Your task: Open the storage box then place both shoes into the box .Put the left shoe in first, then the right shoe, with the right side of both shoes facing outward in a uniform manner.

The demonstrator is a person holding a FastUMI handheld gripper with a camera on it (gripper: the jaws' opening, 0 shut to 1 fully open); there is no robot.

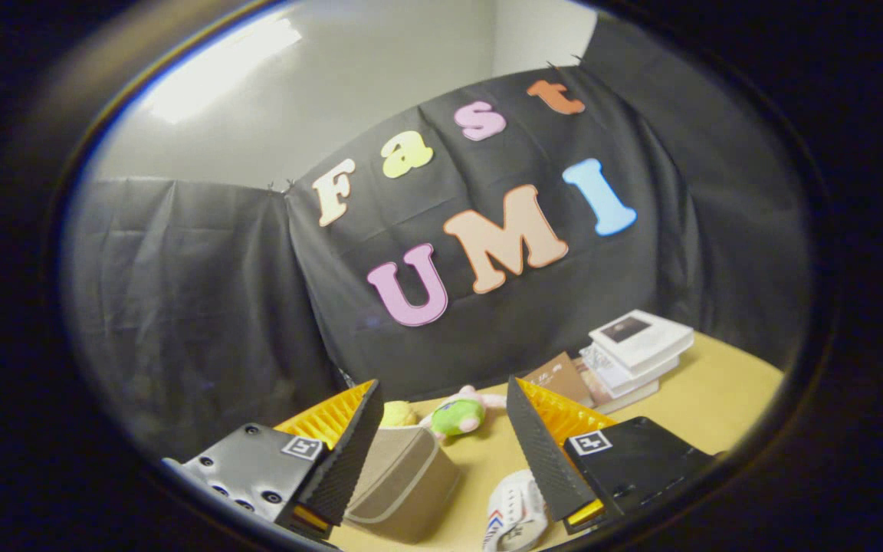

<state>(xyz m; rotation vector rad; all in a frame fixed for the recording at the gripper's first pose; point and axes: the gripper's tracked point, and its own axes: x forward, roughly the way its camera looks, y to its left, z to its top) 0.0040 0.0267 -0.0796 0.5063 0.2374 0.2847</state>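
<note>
My gripper [441,429] is open, held tilted above the wooden table [717,399], with nothing between its fingers. A beige fabric storage box [403,479] sits low between the fingers, close to the left finger, and its lid looks closed. A white shoe [514,514] with red and blue marks lies on the table just inside the right finger, partly hidden by it. I see one shoe.
A green and pink plush toy [461,414] and a yellow ball [398,414] lie beyond the box near the booth wall. A stack of books [633,349] and a brown book [560,379] sit beyond the right finger.
</note>
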